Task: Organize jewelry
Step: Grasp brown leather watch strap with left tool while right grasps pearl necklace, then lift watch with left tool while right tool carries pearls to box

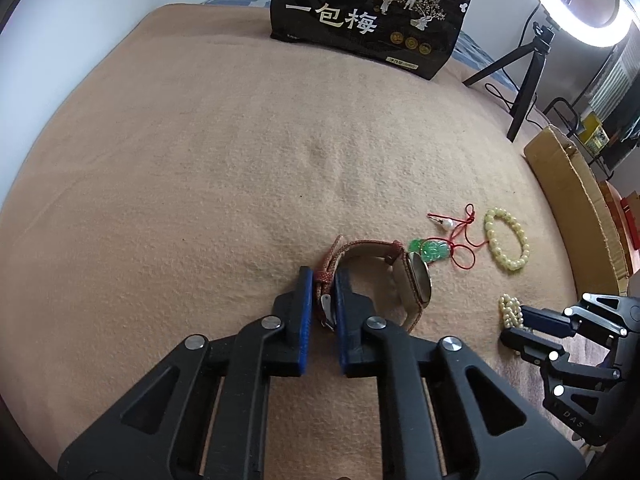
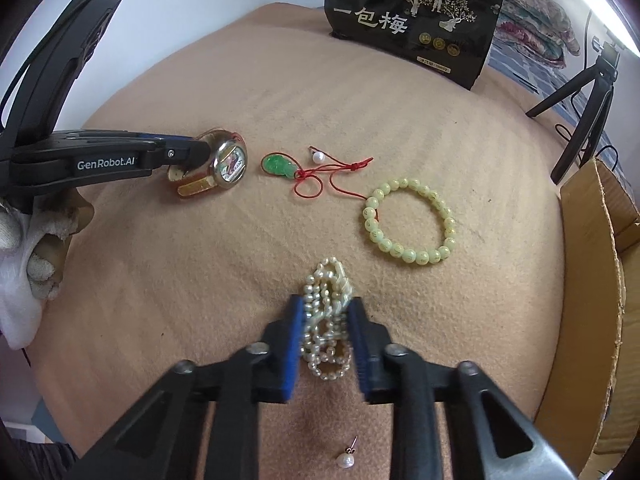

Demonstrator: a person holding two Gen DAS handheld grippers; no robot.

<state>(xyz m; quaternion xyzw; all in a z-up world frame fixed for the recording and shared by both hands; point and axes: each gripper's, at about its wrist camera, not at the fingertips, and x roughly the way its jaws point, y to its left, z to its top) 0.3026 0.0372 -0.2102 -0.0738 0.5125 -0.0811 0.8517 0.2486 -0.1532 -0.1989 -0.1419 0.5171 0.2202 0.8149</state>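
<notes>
My left gripper (image 1: 323,280) is shut on the red woven strap of a wristwatch (image 1: 416,280), which rests on the tan blanket; the watch (image 2: 228,164) also shows in the right wrist view with the left gripper (image 2: 200,152) on it. My right gripper (image 2: 326,306) is shut on a bundle of small pearl strands (image 2: 326,320); they also show in the left wrist view (image 1: 510,310). A green jade pendant on a red cord (image 2: 280,166) and a pale green bead bracelet (image 2: 408,220) lie between the two. A pearl earring (image 2: 346,460) lies under the right gripper.
A black snack bag (image 1: 364,16) stands at the far edge of the blanket. An open cardboard box (image 2: 592,280) sits along the right side. A ring light on a tripod (image 1: 528,80) stands at the far right. A small pearl (image 2: 318,157) lies by the red cord.
</notes>
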